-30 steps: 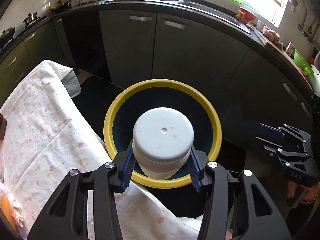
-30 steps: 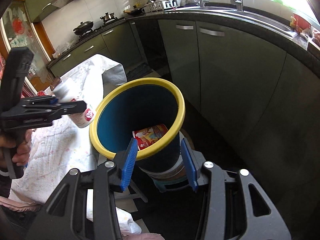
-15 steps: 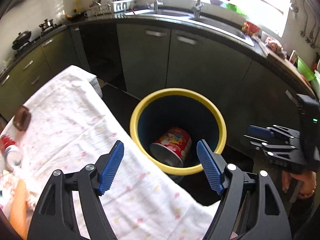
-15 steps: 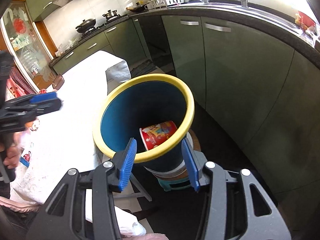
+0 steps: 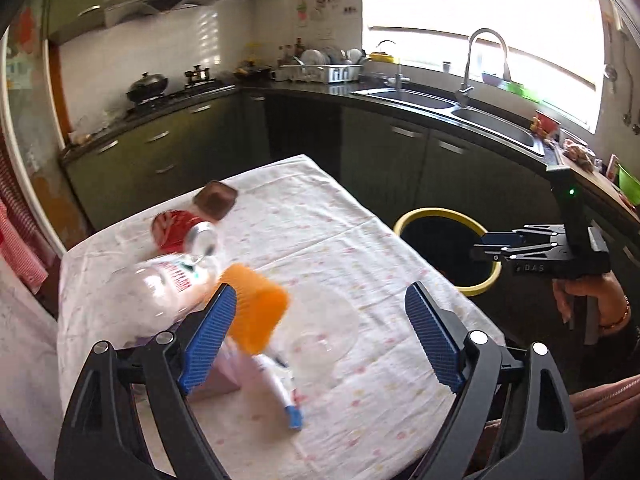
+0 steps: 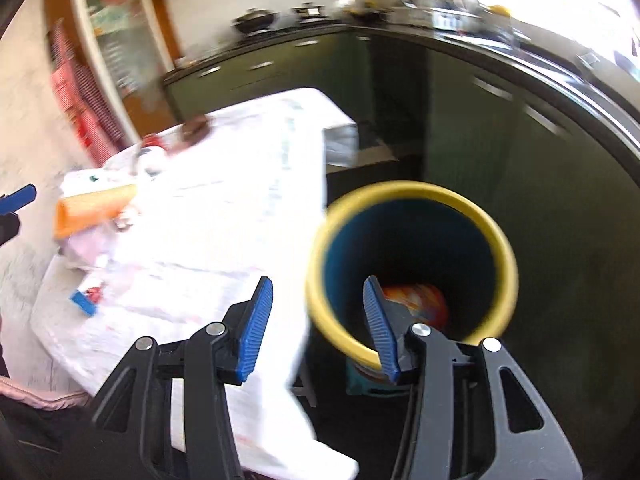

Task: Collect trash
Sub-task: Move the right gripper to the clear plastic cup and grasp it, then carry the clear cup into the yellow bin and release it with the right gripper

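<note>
Trash left on the bench (image 5: pixel 360 236): orange cup (image 5: pixel 256 316), clear bottle (image 5: pixel 160 284), red can (image 5: pixel 180 232), all clustered far from the bin (image 6: pixel 412 264). Left tool (image 5: pixel 316 336), jaws just widened and empty, aims at them. Right tool (image 6: pixel 316 320) is half-spread, empty. Only the right view shows a red cup inside the bin.

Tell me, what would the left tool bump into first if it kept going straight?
Probably the clear plastic dome lying on the tablecloth between the left tool's open jaws; the orange cup sits just left. Depth is unclear.
</note>
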### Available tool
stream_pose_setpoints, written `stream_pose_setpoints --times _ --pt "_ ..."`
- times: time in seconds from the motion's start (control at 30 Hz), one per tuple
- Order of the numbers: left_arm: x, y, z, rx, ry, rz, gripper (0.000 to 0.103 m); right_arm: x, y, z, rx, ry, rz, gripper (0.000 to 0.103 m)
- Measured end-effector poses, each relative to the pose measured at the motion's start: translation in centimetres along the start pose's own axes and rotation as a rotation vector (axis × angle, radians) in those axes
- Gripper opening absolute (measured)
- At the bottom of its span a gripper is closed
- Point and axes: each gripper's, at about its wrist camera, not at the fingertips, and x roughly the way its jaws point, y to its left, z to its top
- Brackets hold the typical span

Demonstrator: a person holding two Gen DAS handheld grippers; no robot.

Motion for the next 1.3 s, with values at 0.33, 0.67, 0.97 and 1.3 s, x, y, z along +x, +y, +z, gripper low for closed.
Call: stream_pose_setpoints --times 0.33,0.67,0.97,1.3 --pt "-2.7 5.9 -5.5 -0.046 0.004 0.123 0.090 3.3 13.9 5.9 -0.274 0.082 0.187 0.039" --pt "-2.1 7.1 -7.0 -0.085 0.016 0.087 0.091 8.0 17.5 6.0 -0.356 0.231 0.166 0.034" --pt "-1.6 7.8 -7.3 -0.110 0.033 0.089 0.092 8.1 17.3 5.2 -0.360 0.243 0.162 0.007" --pt "-0.3 6.9 -7.2 -0.087 0.050 0.075 0.092 2.9 12.0 5.1 -0.233 0.143 0.154 0.006"
